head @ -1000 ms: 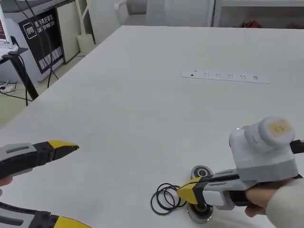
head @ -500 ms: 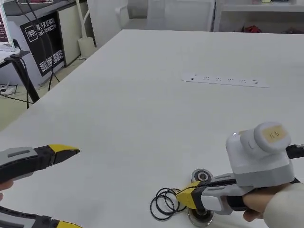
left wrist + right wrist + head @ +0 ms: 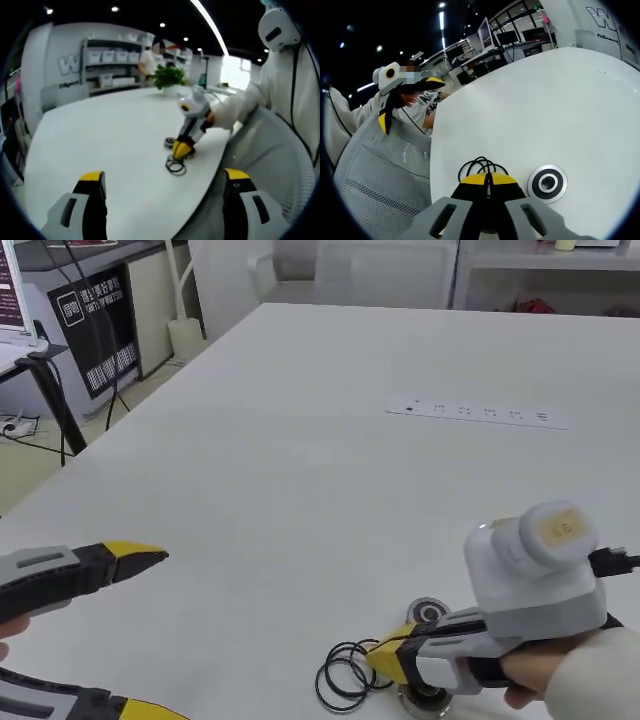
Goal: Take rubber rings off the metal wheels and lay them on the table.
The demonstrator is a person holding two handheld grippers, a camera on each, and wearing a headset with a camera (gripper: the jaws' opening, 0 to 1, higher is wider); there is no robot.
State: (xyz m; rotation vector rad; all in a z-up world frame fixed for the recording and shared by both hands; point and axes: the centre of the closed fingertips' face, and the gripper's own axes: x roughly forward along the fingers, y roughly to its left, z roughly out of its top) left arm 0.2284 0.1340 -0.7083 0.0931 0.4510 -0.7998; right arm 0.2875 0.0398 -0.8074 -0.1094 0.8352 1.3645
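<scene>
The rubber rings (image 3: 345,675), seemingly thin, limp and light, lie looped on the near desk (image 3: 300,440) just left of the metal wheels (image 3: 428,612), probably best pinched by one strand; right tongs (image 3: 375,655) closed at their edge, left tongs (image 3: 172,635) agape, well apart.

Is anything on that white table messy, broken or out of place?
Nothing looks broken or spilled. The only untidy spot is the black rubber rings: they lie in a loose, overlapping heap near the table edge on the person's side, just ahead of the shut right tongs.
</scene>
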